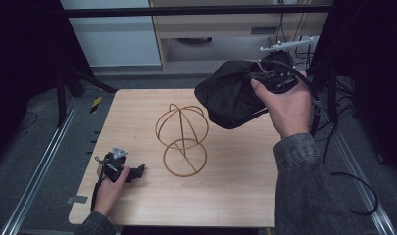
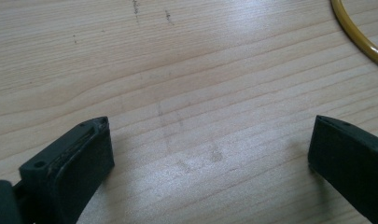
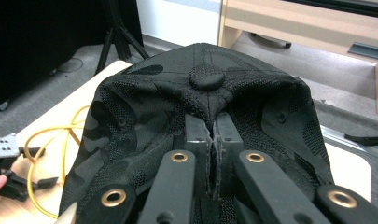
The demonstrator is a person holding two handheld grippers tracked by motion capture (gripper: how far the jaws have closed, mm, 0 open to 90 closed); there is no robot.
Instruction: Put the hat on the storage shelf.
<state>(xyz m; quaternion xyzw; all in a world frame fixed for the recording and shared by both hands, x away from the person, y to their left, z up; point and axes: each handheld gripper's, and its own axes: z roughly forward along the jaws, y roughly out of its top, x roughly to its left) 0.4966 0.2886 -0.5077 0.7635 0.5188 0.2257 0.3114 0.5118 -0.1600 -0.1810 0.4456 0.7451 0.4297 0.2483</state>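
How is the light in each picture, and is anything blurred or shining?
High view: dim, dark at both sides, table evenly lit. Left gripper view: a pale sheen on the wood between the open left tongs, sharp grain. Right gripper view: black cap sharp, its near arms slightly soft.

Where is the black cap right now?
In the high view the black cap hangs above the table's far right corner, pinched in the right claw, beside the gold wire stand.

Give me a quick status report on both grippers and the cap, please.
Right gripper shut on black cap, held above table. Left gripper open, empty, low over table. Wire stand below cap.
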